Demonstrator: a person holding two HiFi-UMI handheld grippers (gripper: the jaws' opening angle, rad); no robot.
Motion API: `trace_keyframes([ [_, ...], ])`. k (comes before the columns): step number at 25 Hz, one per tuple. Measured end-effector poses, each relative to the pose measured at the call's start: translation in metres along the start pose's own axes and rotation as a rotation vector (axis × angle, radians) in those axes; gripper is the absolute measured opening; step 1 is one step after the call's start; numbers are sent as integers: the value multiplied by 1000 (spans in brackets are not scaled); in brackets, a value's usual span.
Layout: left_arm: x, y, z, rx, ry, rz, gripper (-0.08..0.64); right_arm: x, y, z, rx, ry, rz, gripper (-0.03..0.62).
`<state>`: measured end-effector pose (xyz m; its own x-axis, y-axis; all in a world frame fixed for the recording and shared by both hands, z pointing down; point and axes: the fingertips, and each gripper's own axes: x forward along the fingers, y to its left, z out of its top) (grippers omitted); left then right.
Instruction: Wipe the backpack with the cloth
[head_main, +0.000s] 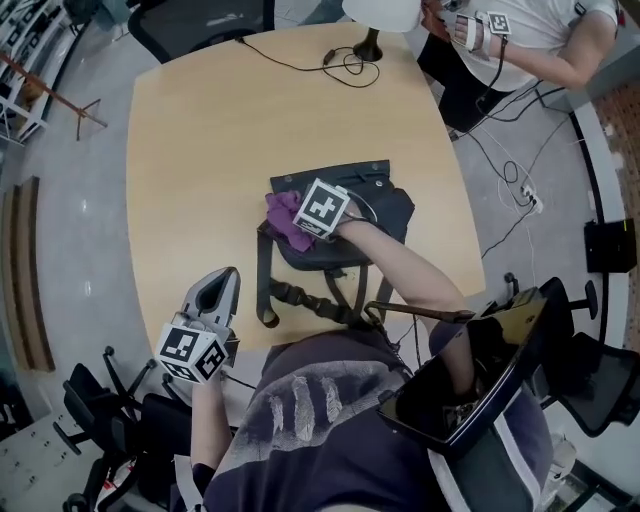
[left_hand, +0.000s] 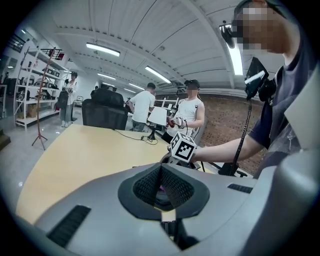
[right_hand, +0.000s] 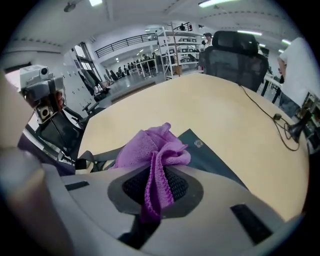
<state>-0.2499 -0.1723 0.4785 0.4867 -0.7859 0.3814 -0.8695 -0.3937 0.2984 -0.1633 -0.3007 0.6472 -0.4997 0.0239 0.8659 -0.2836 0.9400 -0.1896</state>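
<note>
A dark backpack (head_main: 385, 212) lies flat in the middle of the wooden table (head_main: 200, 150), its straps (head_main: 300, 297) trailing toward the front edge. My right gripper (head_main: 300, 222) is shut on a bunched purple cloth (head_main: 284, 220), which rests on the backpack's left part. In the right gripper view the cloth (right_hand: 156, 147) runs down between the jaws of the right gripper (right_hand: 154, 189), over the backpack's dark panel (right_hand: 212, 161). My left gripper (head_main: 224, 282) hovers at the table's front left edge, apart from the backpack, shut and empty. The left gripper (left_hand: 161, 186) faces the right gripper's marker cube (left_hand: 183, 146).
A lamp base (head_main: 368, 45) with a black cable stands at the table's far edge. A black office chair (head_main: 200, 22) is behind the table. Another person (head_main: 530, 40) stands at the far right. Chairs and cables crowd the floor on the right and near side.
</note>
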Motion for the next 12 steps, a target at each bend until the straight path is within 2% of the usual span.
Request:
trace_keyframes([
  [4,4,-7,-1,-4,8,-10,6,-16,-23,-22,12,22,-41,32],
  [8,9,-9,6,21,7,-23,6,-40,-67,-63,46,93,-151,32],
  [12,13,-13,4,30,25,-45,6,-60,-100,-106,187,82,-178,32],
])
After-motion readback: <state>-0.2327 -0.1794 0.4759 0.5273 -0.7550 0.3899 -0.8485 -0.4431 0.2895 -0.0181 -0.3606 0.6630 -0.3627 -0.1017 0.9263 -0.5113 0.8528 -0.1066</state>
